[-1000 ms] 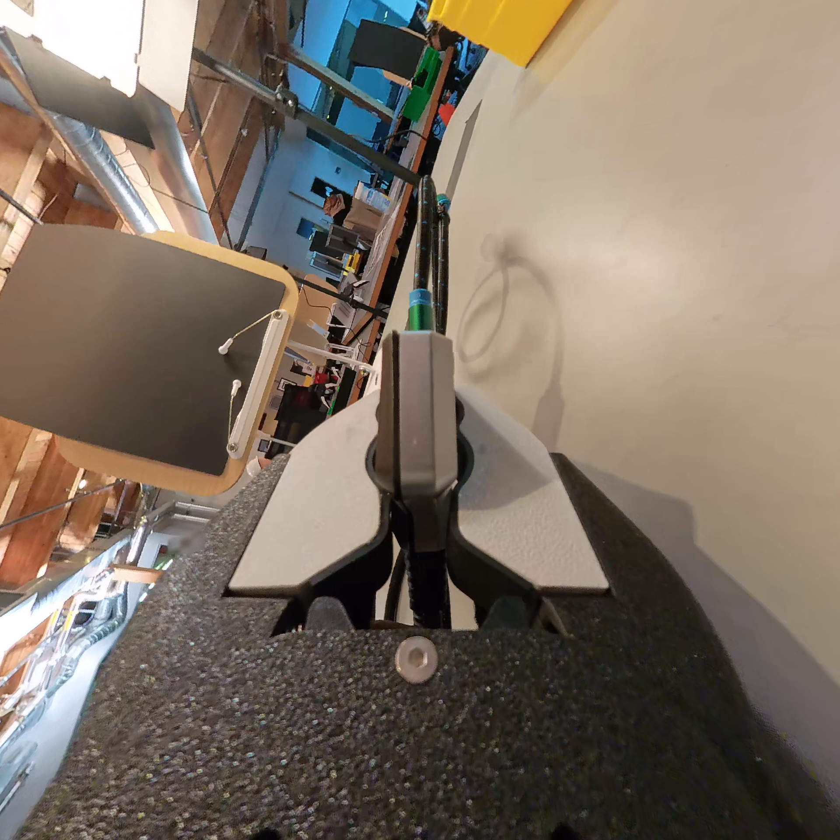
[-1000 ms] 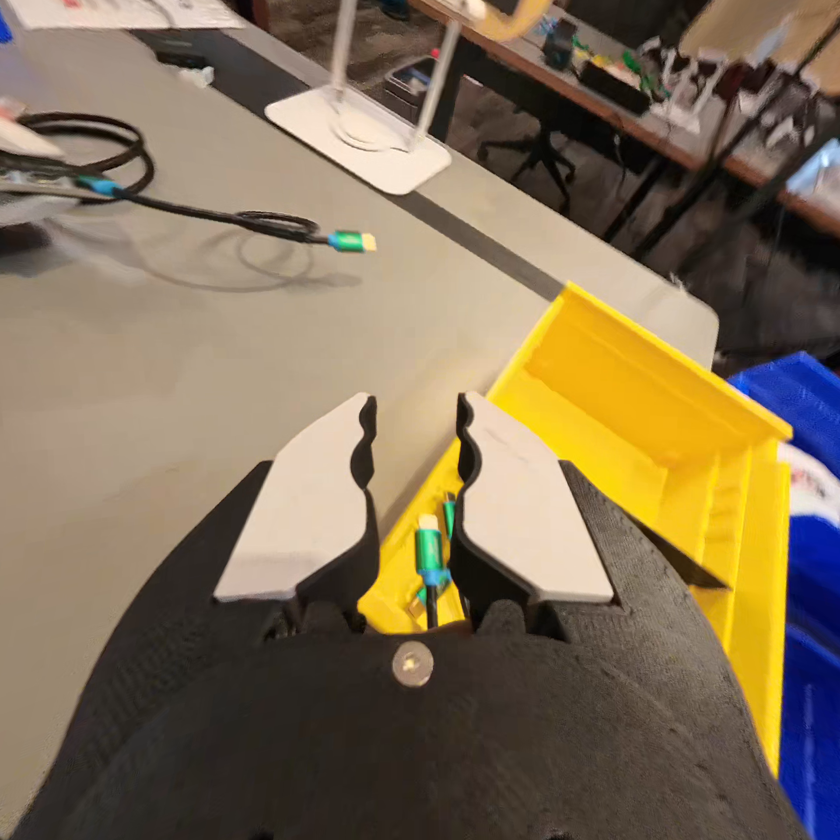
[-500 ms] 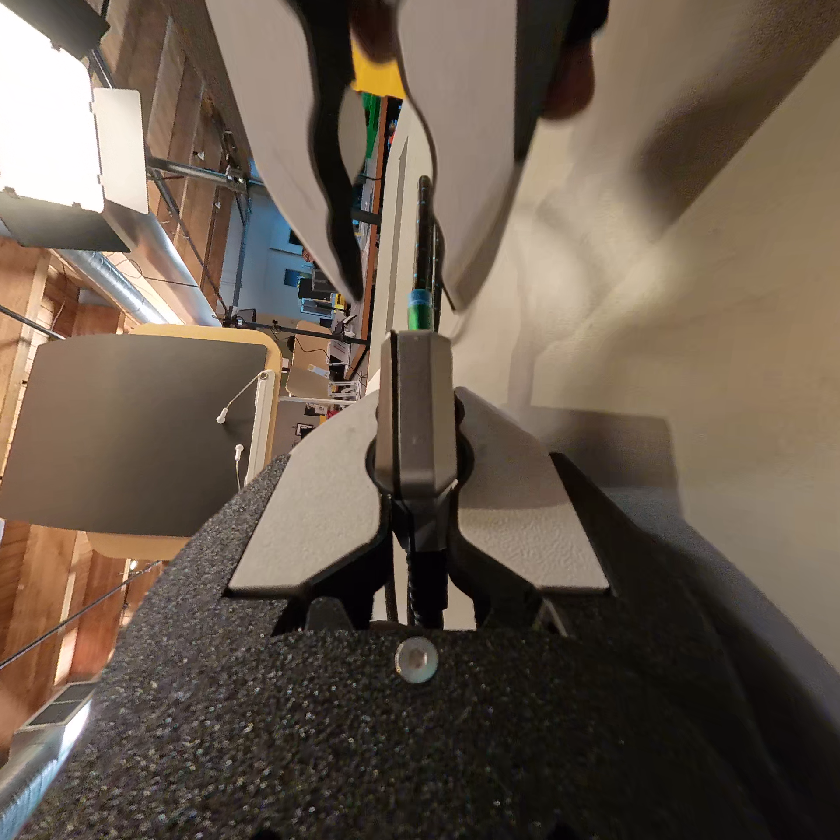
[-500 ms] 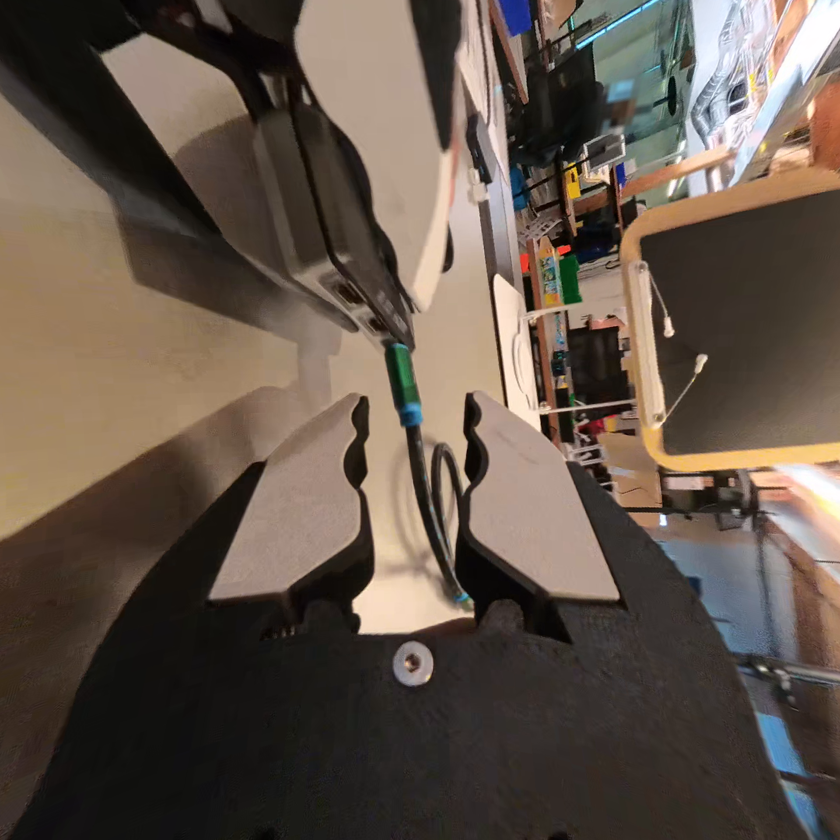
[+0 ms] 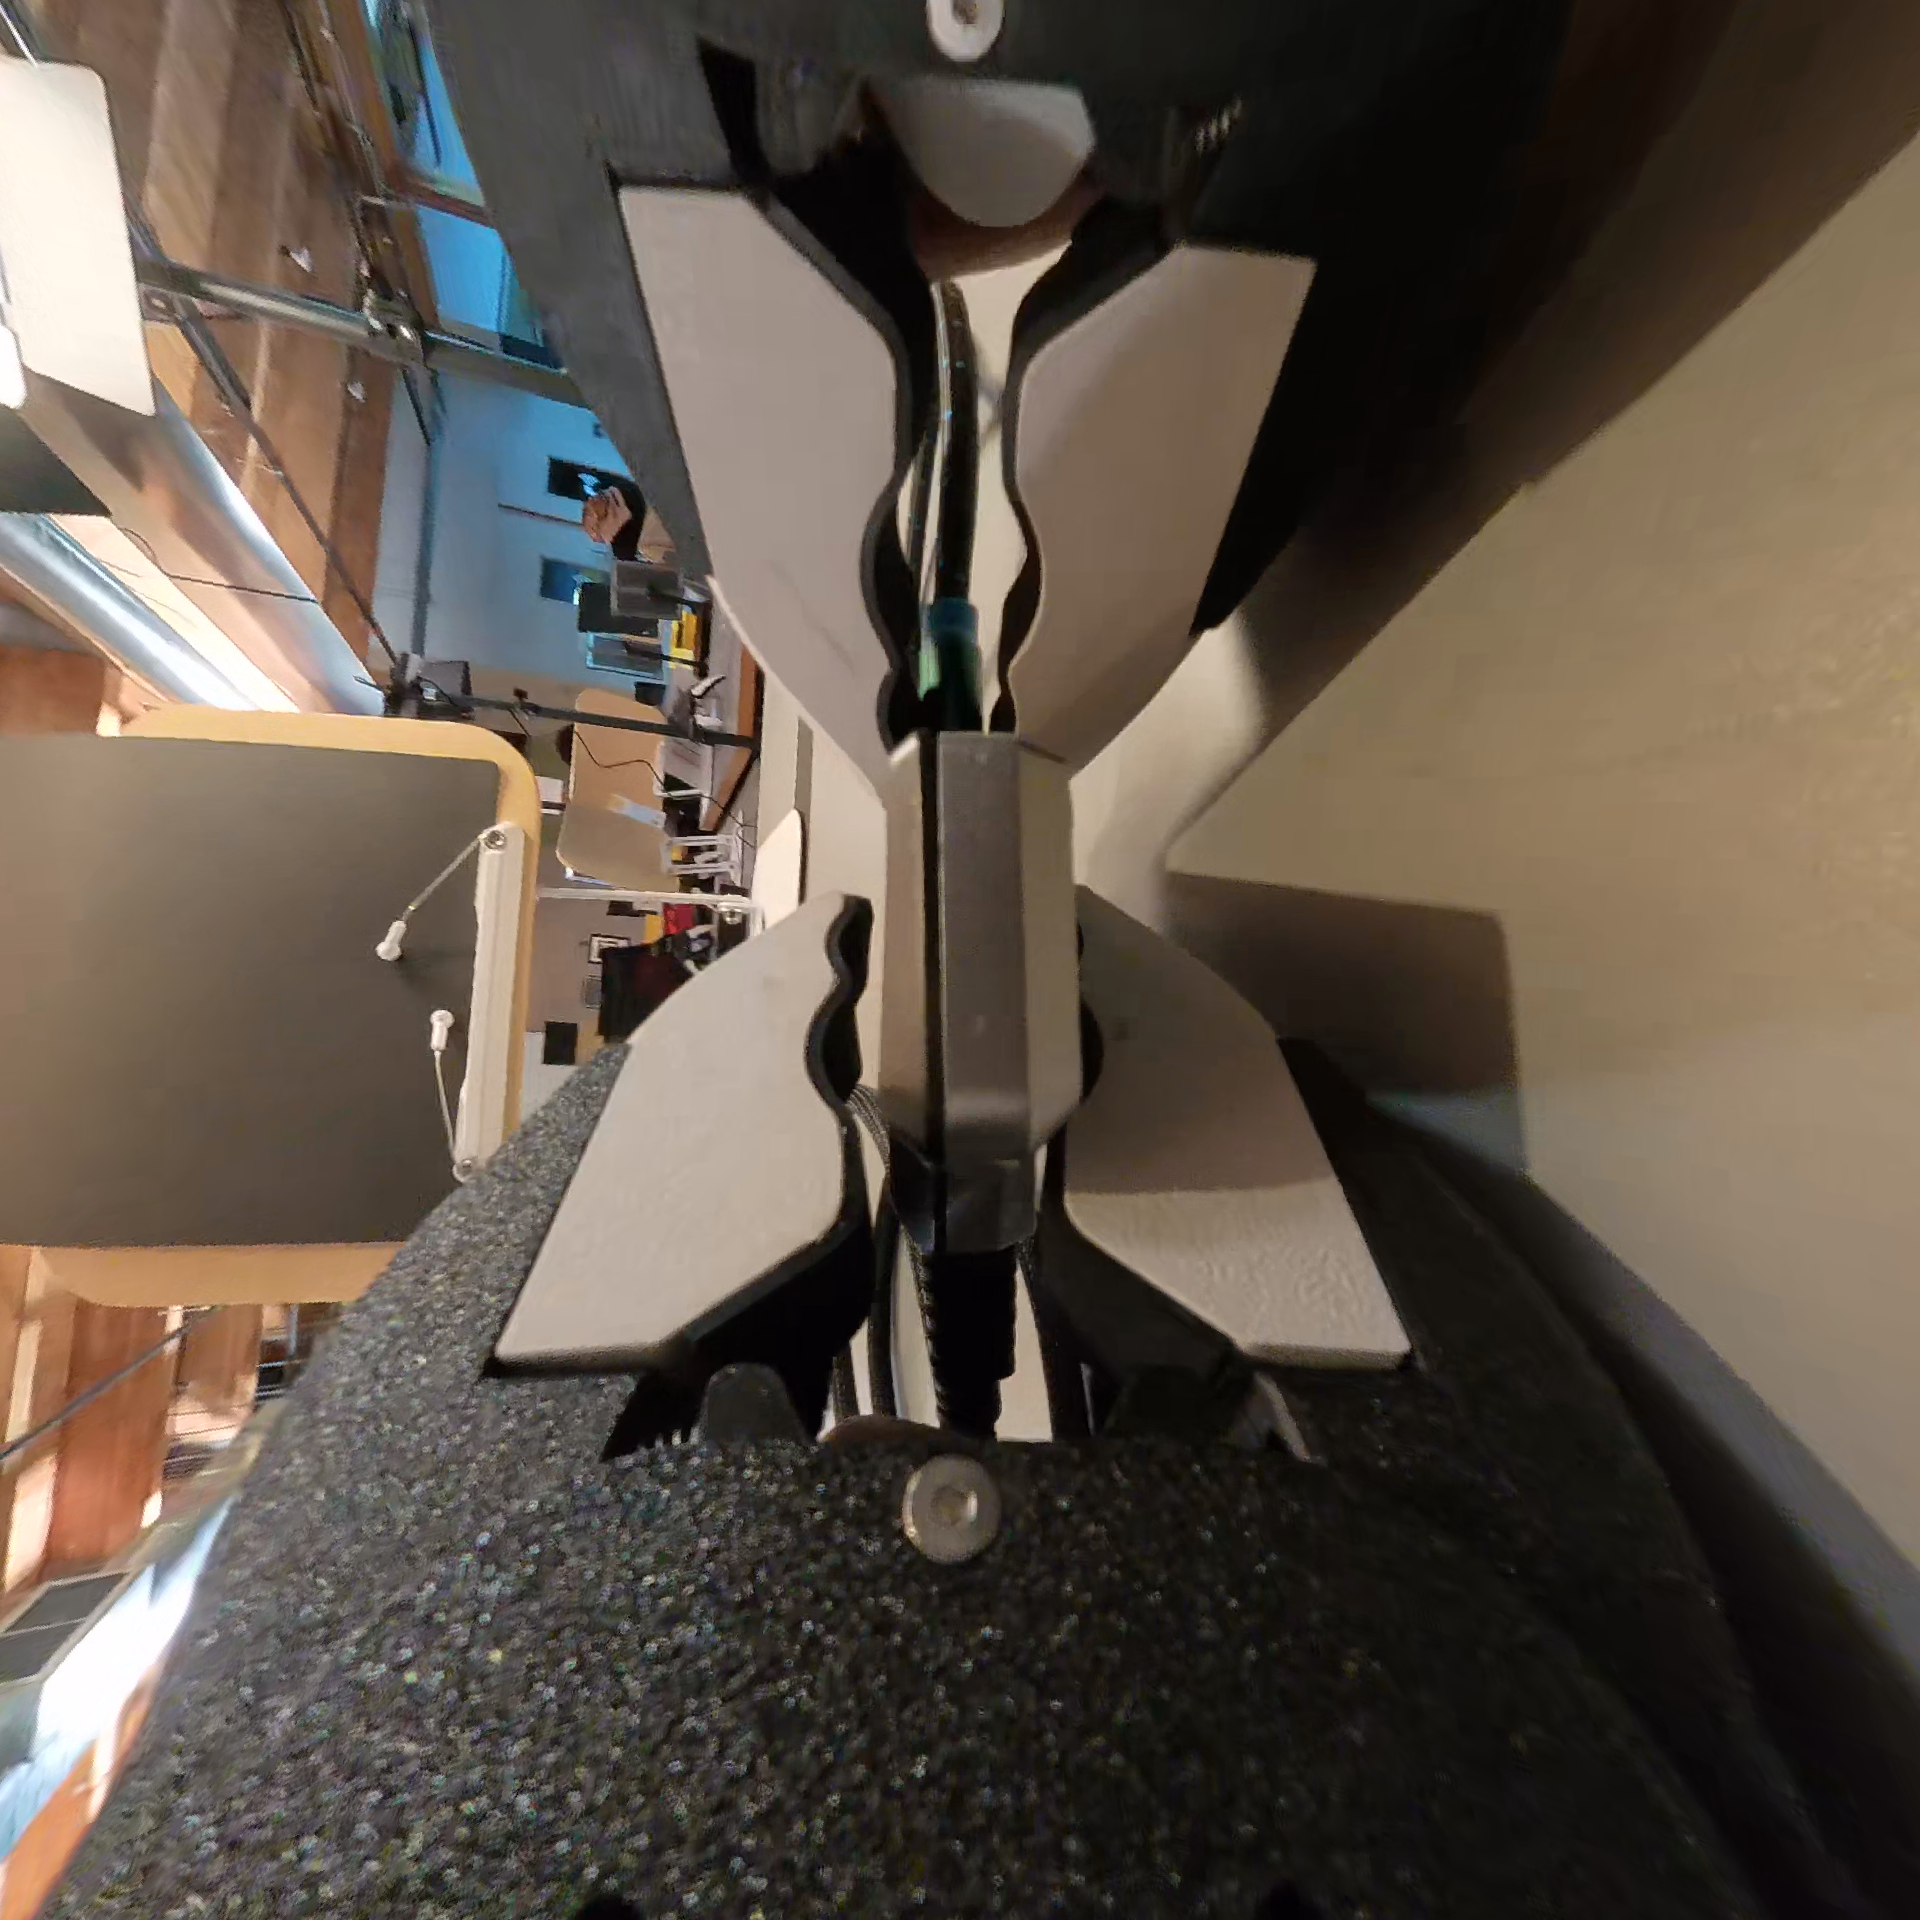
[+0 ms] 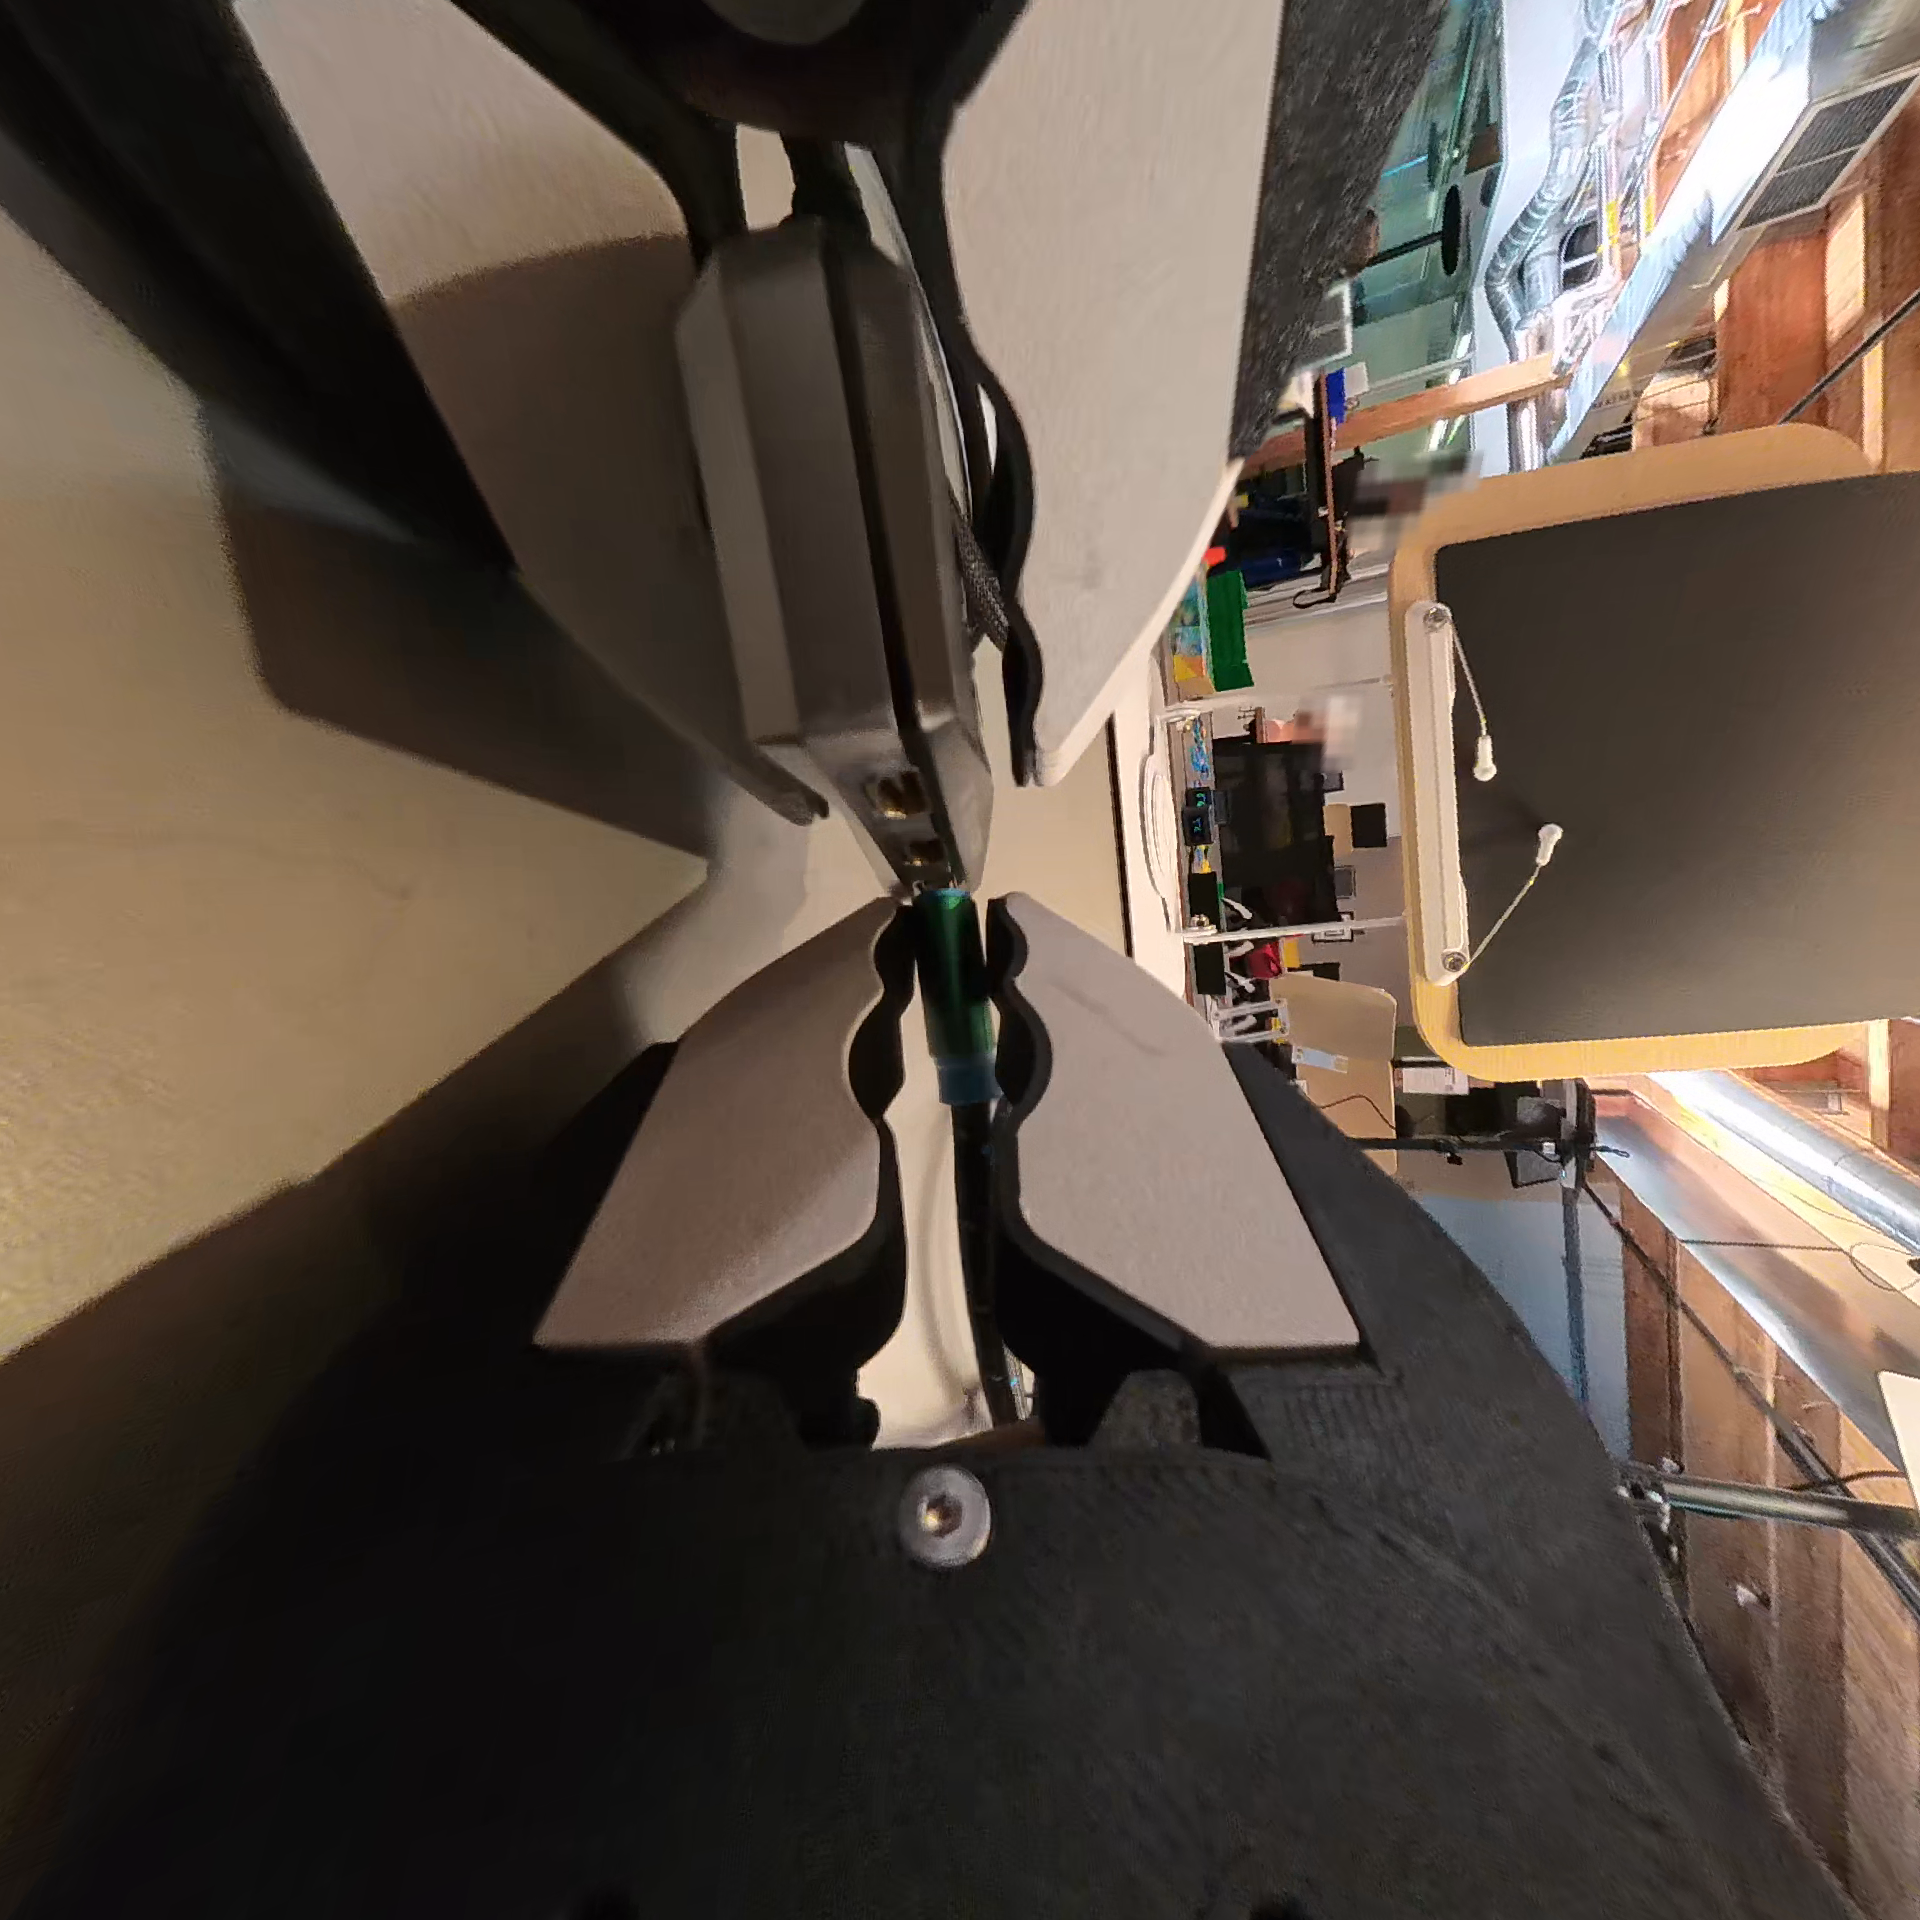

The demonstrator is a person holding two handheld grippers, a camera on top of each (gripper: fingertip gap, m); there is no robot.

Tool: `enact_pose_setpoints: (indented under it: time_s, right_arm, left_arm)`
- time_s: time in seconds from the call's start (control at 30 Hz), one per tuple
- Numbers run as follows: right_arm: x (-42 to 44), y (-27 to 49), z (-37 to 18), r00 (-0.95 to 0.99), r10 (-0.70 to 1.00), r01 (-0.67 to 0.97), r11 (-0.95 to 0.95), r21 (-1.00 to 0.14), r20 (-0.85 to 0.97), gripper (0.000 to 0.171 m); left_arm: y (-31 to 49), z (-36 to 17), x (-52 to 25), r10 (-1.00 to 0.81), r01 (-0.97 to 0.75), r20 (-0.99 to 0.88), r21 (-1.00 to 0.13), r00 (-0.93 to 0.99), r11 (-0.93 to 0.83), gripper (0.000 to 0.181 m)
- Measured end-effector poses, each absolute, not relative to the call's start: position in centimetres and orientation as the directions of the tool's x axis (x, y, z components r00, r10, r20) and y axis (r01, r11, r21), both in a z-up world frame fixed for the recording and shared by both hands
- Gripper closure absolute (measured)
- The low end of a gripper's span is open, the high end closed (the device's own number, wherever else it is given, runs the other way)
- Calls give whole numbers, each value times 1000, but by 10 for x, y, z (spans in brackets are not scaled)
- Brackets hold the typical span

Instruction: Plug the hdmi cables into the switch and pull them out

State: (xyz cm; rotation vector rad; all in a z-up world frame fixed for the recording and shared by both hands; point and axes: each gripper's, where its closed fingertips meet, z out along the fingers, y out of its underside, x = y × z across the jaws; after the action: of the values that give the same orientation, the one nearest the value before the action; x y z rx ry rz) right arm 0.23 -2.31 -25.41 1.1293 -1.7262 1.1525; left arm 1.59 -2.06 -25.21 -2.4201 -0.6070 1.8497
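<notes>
My left gripper (image 5: pixel 971 920) is shut on the grey switch (image 5: pixel 987 935), held on edge above the pale table (image 5: pixel 1558 623). A braided lead runs back from the switch between the fingers. My right gripper (image 6: pixel 940 914) faces it and is shut on the green HDMI plug (image 6: pixel 951 987), whose tip sits at the switch's (image 6: pixel 790 520) port end. Two gold ports beside it are empty. The black cable (image 6: pixel 977 1247) trails back between the right fingers. In the left wrist view the right gripper (image 5: pixel 948 717) and plug (image 5: pixel 951 665) show just beyond the switch.
A black panel in a light wood frame (image 5: pixel 208 987) stands beyond the table, also in the right wrist view (image 6: pixel 1662 779). A white stand base (image 6: pixel 1143 810) lies on the table behind the grippers. Cluttered workbenches fill the background.
My right gripper swung from over the yellow bin to the switch, moved in along the cable and closed on the green plug. The left gripper kept hold of the switch.
</notes>
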Motion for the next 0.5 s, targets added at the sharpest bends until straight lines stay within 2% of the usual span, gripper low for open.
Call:
enact_pose_setpoints:
  time_s: [0.33, 0.43, 0.47, 0.5]
  right_arm:
    - [5, -21, -252, -321, -260, -945, 154, -289, 911, 158]
    - [5, -16, -251, -326, -272, -945, 101, -310, 905, 158]
    - [5, -14, -253, -330, -279, -944, 88, -318, 902, 158]
    - [5, -12, -253, -330, -278, -944, 82, -320, 902, 158]
  left_arm:
    - [-26, -255, 14, 317, 328, -924, -237, 215, -914, 147]
    - [-37, -254, 15, 294, 372, -941, -215, 169, -903, 150]
    - [-42, -254, 15, 292, 387, -944, -214, 155, -897, 161]
    - [-40, -255, 15, 290, 370, -943, -215, 162, -904, 157]
